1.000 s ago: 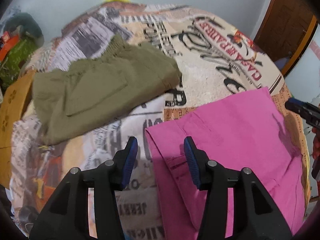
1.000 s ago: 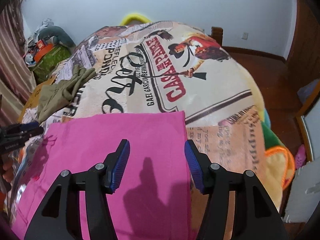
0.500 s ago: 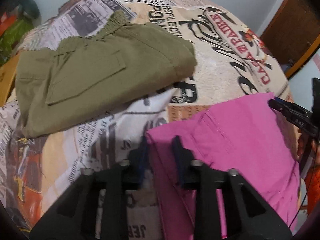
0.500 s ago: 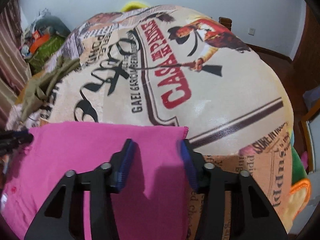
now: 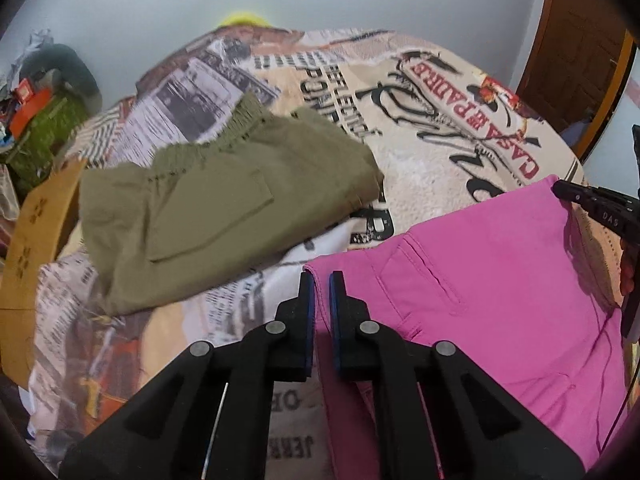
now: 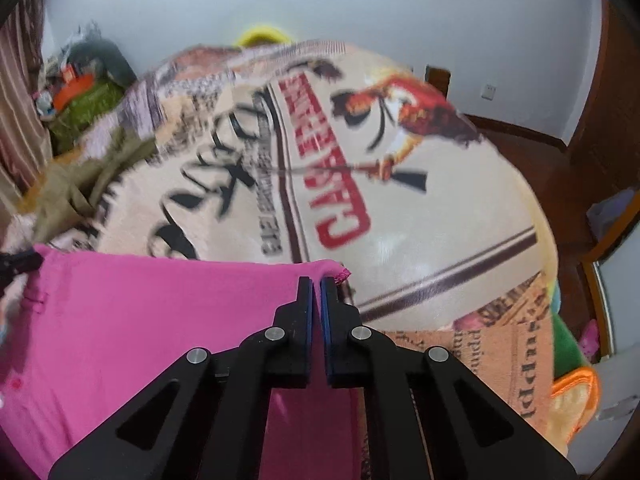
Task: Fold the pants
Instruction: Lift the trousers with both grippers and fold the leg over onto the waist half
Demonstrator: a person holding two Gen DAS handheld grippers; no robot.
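The bright pink cotton pants (image 5: pixel 480 280) lie flat on the bed w/ the printed newspaper-pattern blanket (image 5: pixel 424 152). The left black gripper (image 5: pixel 322 280) is pinched tight on the pants' near-left corner. The right black gripper (image 6: pixel 315 284) is squeezed tight on the far-right corner. Folded olive green pants (image 5: pixel 224 208) sit nearby, apart from the pink ones.

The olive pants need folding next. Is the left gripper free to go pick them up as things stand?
Probably not yet: the left gripper is shut on the pink pants edge. The olive pants lie uncovered beyond it.
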